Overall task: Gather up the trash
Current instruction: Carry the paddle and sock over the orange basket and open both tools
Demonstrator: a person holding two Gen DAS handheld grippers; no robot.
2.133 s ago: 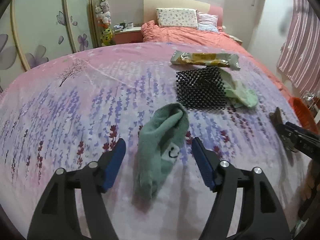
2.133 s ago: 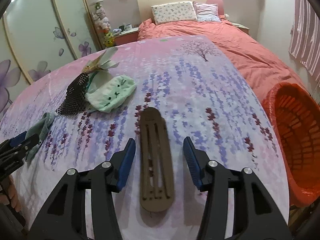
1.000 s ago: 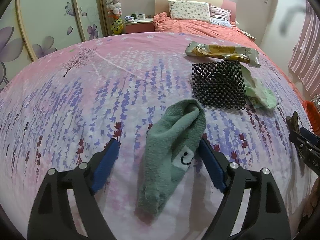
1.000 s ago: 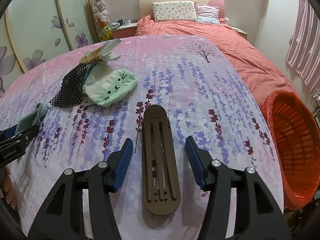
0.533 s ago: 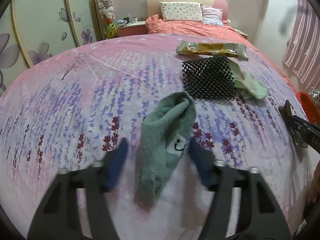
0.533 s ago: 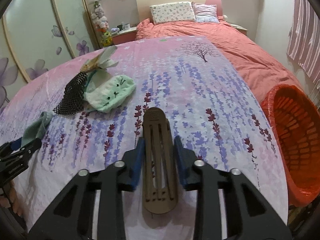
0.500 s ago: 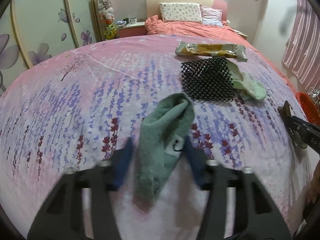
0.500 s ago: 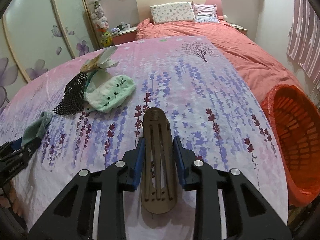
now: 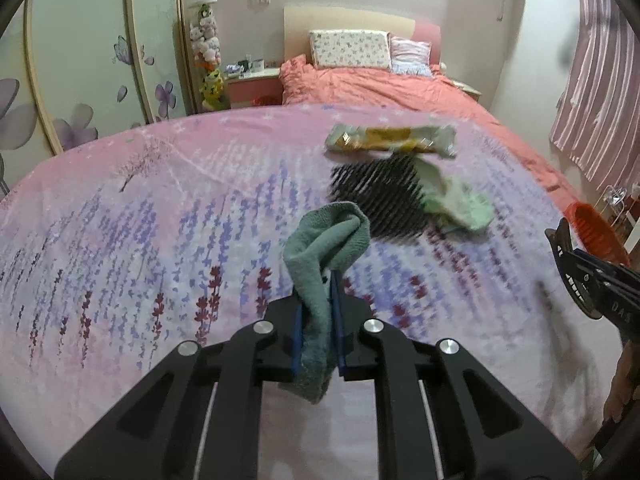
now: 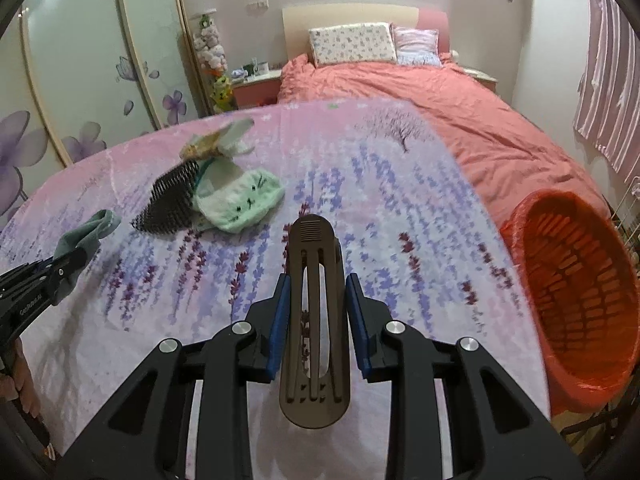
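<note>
Nearest the left camera, a green sock (image 9: pixel 320 276) is clamped between the pads of the left hand-held gripper (image 9: pixel 316 320); its toe end hangs below the pads, and its folded cuff bulges above them. Nearest the right camera, a brown slotted insole (image 10: pixel 316 312) is pinched edgewise by the right hand-held gripper (image 10: pixel 316 320), and its far tip appears raised off the bed (image 10: pixel 400 208). Both pieces are judged to be at the pick-up step, grasped and clear of the cover. A carry to the orange basket (image 10: pixel 576 292), seen beside the bed at the right, is called for next, with the sock kept from slipping and the stiff insole kept from twisting in the grip. Further up the bed, three pieces are left: a black mesh pad (image 9: pixel 380 196), a pale green sock (image 9: pixel 460 204) lying partly under its far edge, and, just beyond, a crumpled yellow wrapper (image 9: pixel 392 142). Collection is judged to be barely begun.
</note>
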